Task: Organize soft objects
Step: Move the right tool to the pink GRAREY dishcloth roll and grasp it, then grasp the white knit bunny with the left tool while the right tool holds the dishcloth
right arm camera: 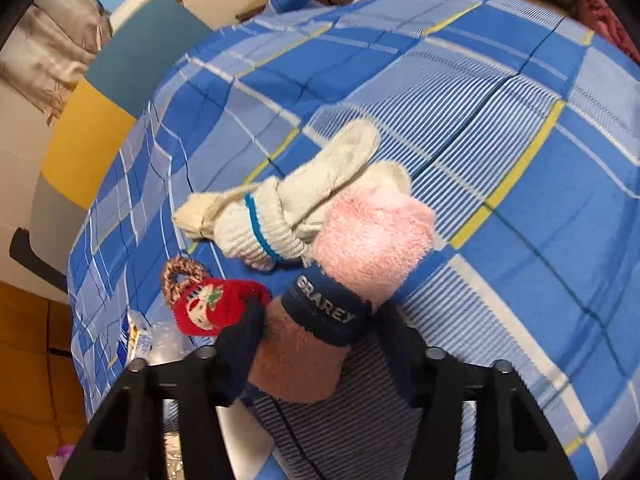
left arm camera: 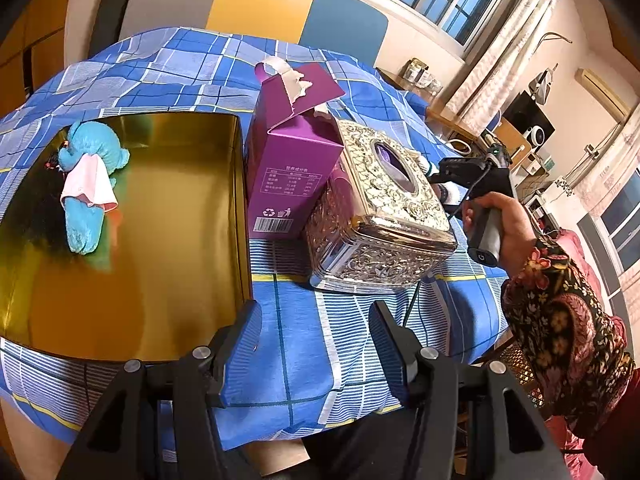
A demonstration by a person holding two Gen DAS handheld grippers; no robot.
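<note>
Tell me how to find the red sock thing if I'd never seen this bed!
Start at the blue checked cloth and find the sock heap near the right tongs. Just left of the fluffy pink sock lies a small red knitted piece. Only it is red, with a little face and a braided loop.

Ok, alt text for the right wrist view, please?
The right claw closes around a fluffy pink sock with a navy band lying on the blue checked cloth. A cream knitted sock bundle lies just beyond, a small red knitted ornament to its left.
</note>
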